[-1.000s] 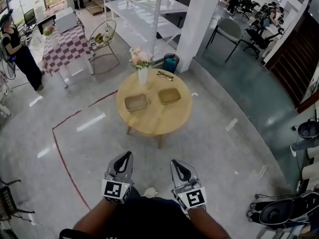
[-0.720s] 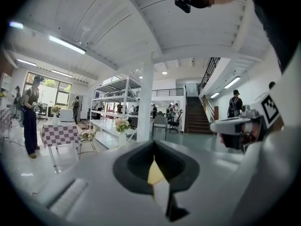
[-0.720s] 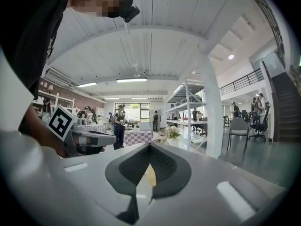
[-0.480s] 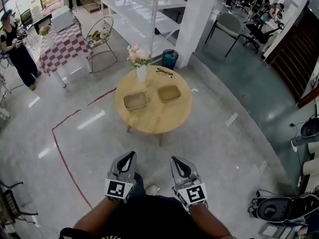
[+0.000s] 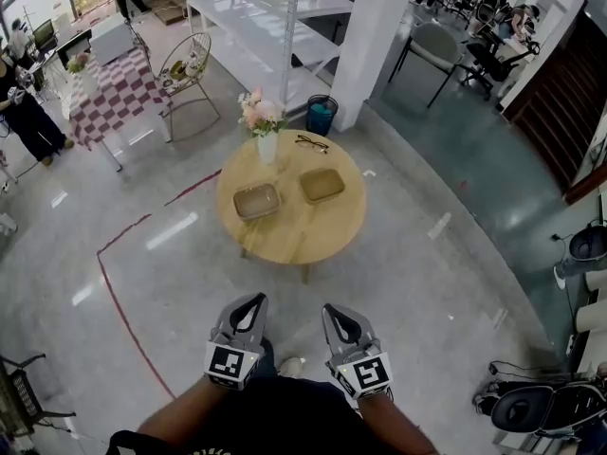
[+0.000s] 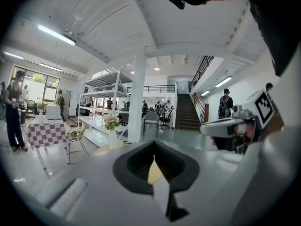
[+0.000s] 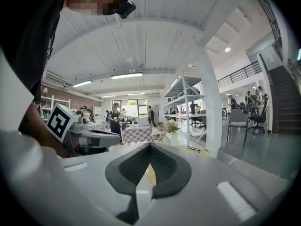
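Approach stage, as judged. The left gripper [image 5: 252, 303] and right gripper [image 5: 334, 313] are held side by side, fingers pressed together on nothing, well apart from the round wooden tabletop [image 5: 294, 233]. On it, a shallow tan tray [image 5: 257, 200] and a second tray [image 5: 322, 185] lie side by side, seemingly empty. Reaching them calls for nearing and for parted fingers.
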Motion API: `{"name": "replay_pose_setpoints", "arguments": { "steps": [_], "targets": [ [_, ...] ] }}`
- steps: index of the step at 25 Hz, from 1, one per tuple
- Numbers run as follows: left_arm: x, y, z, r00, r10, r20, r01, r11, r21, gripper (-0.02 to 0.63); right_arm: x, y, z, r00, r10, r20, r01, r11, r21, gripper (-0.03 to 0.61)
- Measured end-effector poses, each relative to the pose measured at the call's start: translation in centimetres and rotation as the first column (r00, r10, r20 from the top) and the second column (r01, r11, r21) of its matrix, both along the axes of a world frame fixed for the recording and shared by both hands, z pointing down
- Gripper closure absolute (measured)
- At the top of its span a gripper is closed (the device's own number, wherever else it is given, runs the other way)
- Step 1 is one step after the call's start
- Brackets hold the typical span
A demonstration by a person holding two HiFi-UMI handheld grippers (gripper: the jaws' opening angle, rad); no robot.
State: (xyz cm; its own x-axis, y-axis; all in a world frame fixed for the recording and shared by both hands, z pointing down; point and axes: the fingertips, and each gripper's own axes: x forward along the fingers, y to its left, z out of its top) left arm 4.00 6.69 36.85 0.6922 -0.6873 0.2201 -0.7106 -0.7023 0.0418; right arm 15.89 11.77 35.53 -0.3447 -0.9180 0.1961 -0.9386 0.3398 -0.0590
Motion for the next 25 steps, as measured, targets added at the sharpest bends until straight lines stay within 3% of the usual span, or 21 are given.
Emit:
{"name": "replay_pose_setpoints", "arguments": {
  "steps": [12, 25],
  "targets": [
    [1.6, -5.1, 0.4, 0.998, 0.058, -0.011, -0.058, 0.998, -0.013, 0.611, 0.1, -4.9, 0.3, 1.0, 0.014, 0.003, -0.014, 1.0, -0.019, 0.577],
    [-3.4, -12.6, 0.0, 0.998, -0.044, -0.039, 0.043, 0.999, -0.024, 0.611, -4.3, -13.0, -0.2, 0.995, -0.086, -0.042, 0.086, 0.996, 0.004, 0.577]
  ]
}}
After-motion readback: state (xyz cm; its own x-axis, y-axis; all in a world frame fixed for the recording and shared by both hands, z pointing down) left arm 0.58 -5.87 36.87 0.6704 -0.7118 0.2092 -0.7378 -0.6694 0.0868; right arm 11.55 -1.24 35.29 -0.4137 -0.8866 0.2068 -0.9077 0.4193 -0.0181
